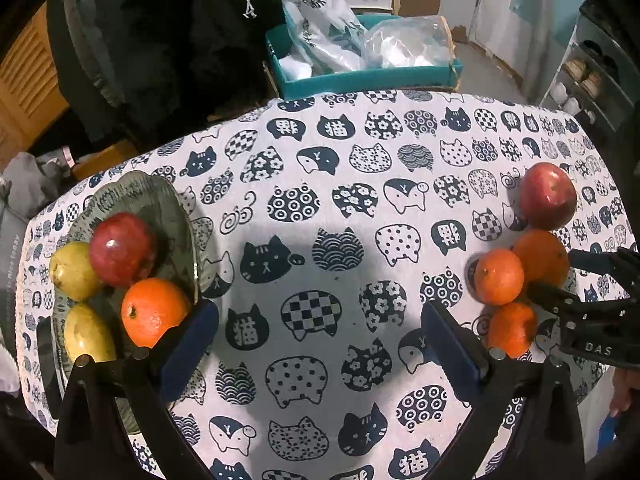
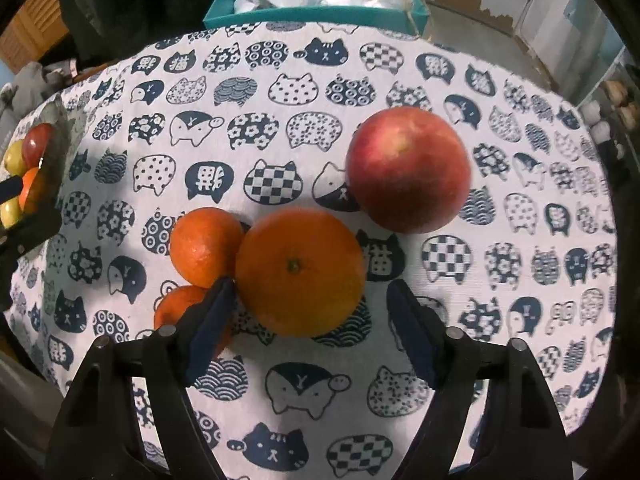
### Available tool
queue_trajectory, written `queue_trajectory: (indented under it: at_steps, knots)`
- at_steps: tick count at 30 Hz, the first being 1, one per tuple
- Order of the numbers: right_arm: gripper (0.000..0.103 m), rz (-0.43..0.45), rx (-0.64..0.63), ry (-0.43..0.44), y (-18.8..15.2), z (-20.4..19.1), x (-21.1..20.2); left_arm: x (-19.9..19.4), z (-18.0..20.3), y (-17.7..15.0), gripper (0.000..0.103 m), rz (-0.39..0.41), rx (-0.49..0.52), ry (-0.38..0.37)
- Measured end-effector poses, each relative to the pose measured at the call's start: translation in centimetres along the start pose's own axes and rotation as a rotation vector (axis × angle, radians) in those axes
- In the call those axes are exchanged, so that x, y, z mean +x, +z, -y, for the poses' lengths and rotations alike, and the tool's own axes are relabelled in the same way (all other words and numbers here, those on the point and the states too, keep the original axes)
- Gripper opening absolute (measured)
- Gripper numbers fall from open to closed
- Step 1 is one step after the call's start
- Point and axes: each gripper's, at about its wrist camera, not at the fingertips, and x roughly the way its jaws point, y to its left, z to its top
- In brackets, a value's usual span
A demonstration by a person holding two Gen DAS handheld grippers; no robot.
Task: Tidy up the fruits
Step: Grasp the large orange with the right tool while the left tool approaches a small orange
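Observation:
In the left wrist view a grey-green plate (image 1: 160,196) at the table's left holds a red apple (image 1: 122,248), two yellow-green fruits (image 1: 74,270) and an orange (image 1: 154,312). My left gripper (image 1: 320,320) hangs open over bare cloth just right of the plate, with nothing between its fingers. At the table's right lie a second red apple (image 2: 408,168), a large orange (image 2: 300,272) and two small oranges (image 2: 206,246). My right gripper (image 2: 310,304) straddles the large orange. Its left pad (image 2: 218,308) is at the fruit's edge and the right pad stands apart, so it is open.
The round table is covered by a white cloth with dark blue cat prints (image 1: 320,208). Behind it stands a teal box (image 1: 360,76) stuffed with plastic bags. Dark clothing hangs at the back left, and shelves (image 1: 588,76) stand at the right.

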Motion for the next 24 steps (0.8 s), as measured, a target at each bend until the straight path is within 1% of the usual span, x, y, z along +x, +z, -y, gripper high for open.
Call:
queue_trajectory:
  at_steps: [4, 7, 12, 16, 21, 22, 24]
  knots:
    - [0.068, -0.005, 0.032, 0.058, 0.2, 0.6, 0.5, 0.0, 0.4, 0.0, 0.102, -0.007, 0.003, -0.017]
    - [0.066, -0.005, 0.045, 0.071, 0.2, 0.7, 0.7, -0.1, 1.0, 0.1, 0.102, -0.011, 0.009, -0.036]
    - [0.065, 0.005, 0.059, 0.014, -0.6, 1.3, -0.2, -0.4, 2.1, 0.1, 0.102, -0.01, 0.027, -0.055]
    - [0.065, 0.013, 0.093, -0.021, -1.6, 2.9, -1.4, -0.6, 3.4, 0.0, 0.102, -0.013, 0.042, -0.082]
    - [0.065, 0.023, 0.125, -0.064, -2.8, 4.8, -2.5, -0.4, 5.6, -0.2, 0.102, -0.039, 0.054, -0.131]
    - [0.065, 0.024, 0.13, -0.065, -3.0, 5.1, -2.6, -0.2, 6.3, -0.3, 0.102, -0.05, 0.056, -0.15]
    - [0.065, 0.021, 0.144, -0.063, -3.4, 5.6, -2.5, 0.1, 7.2, -0.5, 0.102, -0.065, 0.063, -0.164]
